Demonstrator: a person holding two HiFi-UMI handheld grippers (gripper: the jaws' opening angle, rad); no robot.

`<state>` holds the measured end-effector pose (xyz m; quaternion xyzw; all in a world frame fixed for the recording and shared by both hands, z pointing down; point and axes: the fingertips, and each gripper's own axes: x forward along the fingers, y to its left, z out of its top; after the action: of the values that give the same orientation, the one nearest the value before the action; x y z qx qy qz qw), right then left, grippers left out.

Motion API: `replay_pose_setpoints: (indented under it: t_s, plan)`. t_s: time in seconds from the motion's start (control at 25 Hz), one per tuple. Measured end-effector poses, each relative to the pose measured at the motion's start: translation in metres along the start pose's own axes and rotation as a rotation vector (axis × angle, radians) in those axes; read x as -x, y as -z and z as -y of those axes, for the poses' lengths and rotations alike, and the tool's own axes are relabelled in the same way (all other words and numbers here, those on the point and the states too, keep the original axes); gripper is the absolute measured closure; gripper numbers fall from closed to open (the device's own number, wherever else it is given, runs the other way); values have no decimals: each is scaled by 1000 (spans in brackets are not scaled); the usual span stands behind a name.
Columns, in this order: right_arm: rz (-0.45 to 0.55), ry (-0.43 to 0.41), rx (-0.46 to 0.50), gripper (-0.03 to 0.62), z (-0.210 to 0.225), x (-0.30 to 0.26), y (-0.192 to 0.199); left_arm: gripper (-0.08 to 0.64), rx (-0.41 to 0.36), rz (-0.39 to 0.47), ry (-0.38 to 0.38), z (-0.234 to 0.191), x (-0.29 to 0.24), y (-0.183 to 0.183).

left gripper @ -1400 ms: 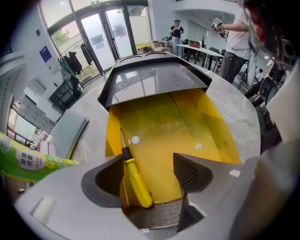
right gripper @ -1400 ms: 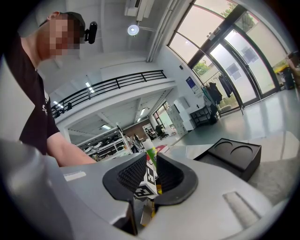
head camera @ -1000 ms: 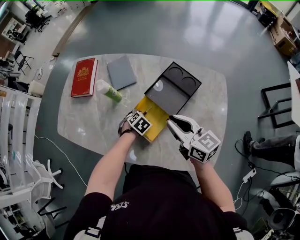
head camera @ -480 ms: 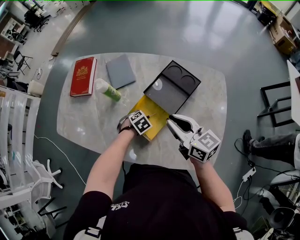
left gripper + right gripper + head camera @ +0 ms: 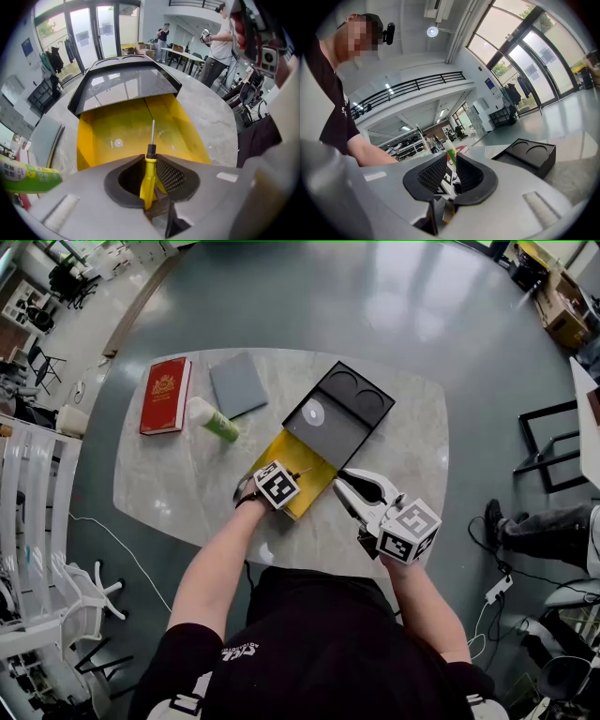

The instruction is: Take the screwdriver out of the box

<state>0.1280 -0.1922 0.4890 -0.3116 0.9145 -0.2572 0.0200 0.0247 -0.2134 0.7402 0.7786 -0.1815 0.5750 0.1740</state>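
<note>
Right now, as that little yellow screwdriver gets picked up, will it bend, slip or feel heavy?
Probably stiff: the screwdriver has a hard-looking yellow handle and a thin, straight metal shaft. It looks small, so likely light. The left gripper has just been closing its jaws, with the handle between its textured pads, so slipping seems unlikely.

Left hand-held gripper (image 5: 151, 159): jaws have just been closing from wide apart. Pads (image 5: 173, 176) now press on the yellow handle of the screwdriver (image 5: 149, 180) between them.
</note>
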Motion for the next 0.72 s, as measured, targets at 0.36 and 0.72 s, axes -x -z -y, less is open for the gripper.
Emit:
replay_pose_setpoints:
  t_s: [0.36,0.72]
  plan:
    - [-6,-56,21,528,-18,13,-3,486,101,160,-86,12,47,-13]
    - [-16,-141,55,535,-50,7,-17,486,238,371,-207,22,142,-10]
